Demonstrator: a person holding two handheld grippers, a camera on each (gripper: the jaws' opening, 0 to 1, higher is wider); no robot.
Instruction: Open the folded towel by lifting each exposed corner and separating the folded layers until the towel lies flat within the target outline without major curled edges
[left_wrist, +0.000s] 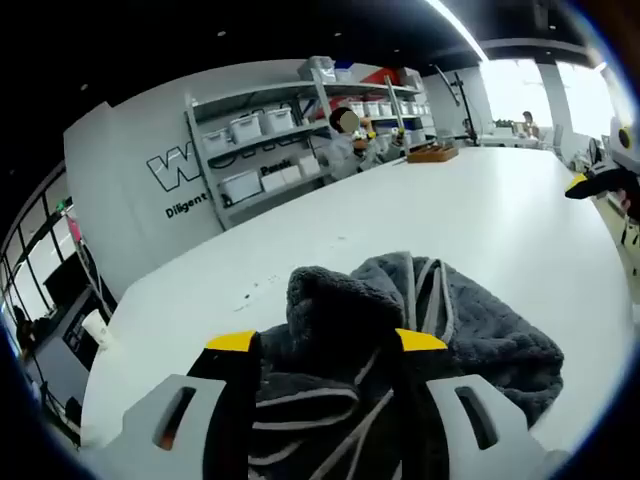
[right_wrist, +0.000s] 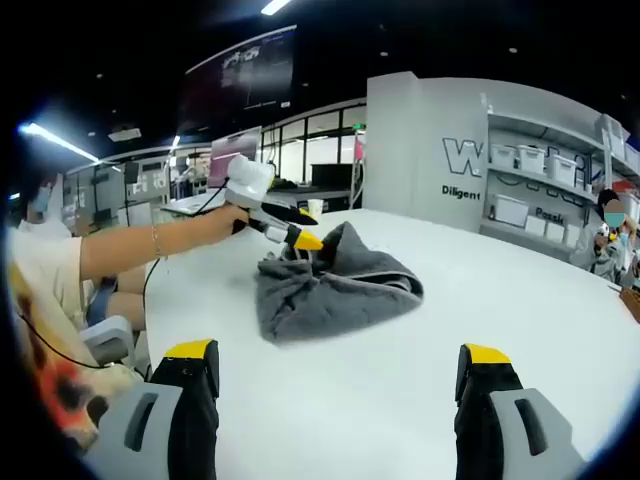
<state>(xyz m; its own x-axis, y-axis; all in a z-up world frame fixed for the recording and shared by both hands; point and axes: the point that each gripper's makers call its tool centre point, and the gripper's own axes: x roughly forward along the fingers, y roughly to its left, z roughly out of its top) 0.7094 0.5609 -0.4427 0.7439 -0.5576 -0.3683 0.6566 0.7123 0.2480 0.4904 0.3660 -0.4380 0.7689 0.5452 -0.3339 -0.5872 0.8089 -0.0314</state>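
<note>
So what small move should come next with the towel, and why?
Probably lift the left hand-held gripper up and away, peeling that layer open. Its jaws seem closed on a raised fold of the bunched grey towel, while the right hand-held gripper is open, off the cloth.

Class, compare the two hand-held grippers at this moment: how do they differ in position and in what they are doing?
The left hand-held gripper is at the grey towel, its jaws around a raised fold; the right hand-held gripper hangs apart from the towel, over bare white table. The left pinches cloth; the right stands wide open, holding nothing. Both have black jaws with yellow tips.
</note>
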